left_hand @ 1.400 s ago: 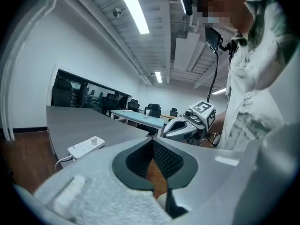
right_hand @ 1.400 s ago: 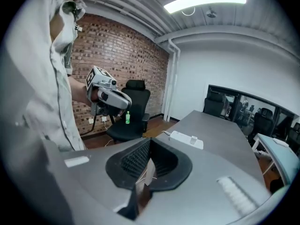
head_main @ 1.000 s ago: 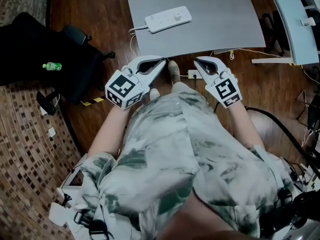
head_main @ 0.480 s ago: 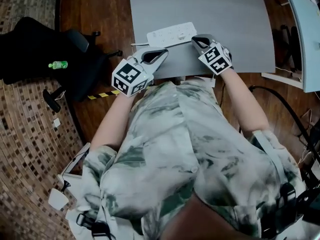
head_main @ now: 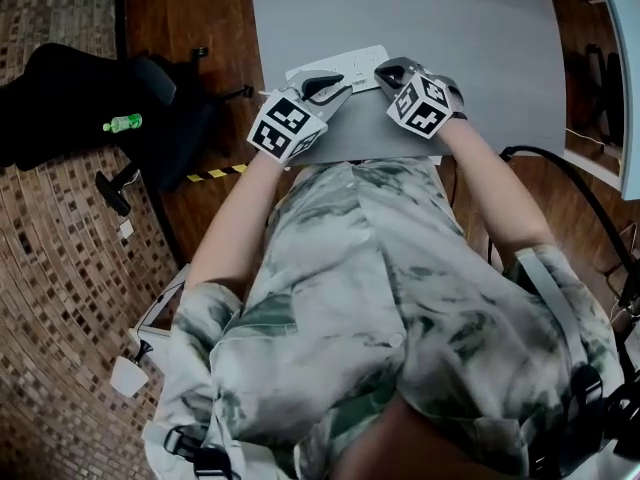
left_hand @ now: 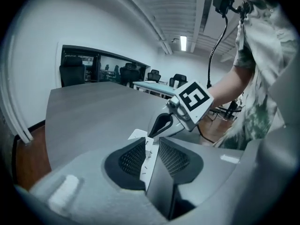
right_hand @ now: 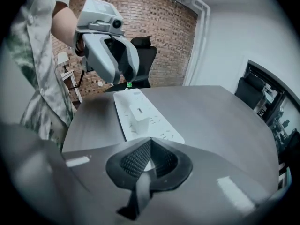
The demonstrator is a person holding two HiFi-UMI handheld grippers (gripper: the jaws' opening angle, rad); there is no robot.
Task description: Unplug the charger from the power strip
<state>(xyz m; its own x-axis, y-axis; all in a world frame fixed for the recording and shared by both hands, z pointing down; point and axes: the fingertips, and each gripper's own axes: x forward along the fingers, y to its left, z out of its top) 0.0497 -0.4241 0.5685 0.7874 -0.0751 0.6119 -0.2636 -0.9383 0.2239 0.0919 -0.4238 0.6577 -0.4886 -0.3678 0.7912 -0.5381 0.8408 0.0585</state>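
A white power strip (head_main: 345, 65) lies on the grey table (head_main: 460, 28) near its front edge. In the right gripper view a small white charger (right_hand: 138, 115) stands plugged into the strip (right_hand: 158, 122). I cannot make the charger out in the head view. My left gripper (head_main: 338, 90) hangs over the strip's left end. Its jaws have just been opening, and the strip's end (left_hand: 146, 159) shows in the narrow gap of the left gripper (left_hand: 152, 142). My right gripper (head_main: 383, 71) is shut and empty at the strip's right end, just short of the charger.
A black office chair (head_main: 100, 98) with a green bottle (head_main: 124, 123) stands on the floor to the left. A black cable (head_main: 580, 193) runs along the floor at the right. The person's body fills the lower half of the head view. More chairs and desks (left_hand: 154, 81) stand beyond the table.
Both grippers moved forward from in front of the table edge to over the power strip. The left jaws went from shut to slightly parted.
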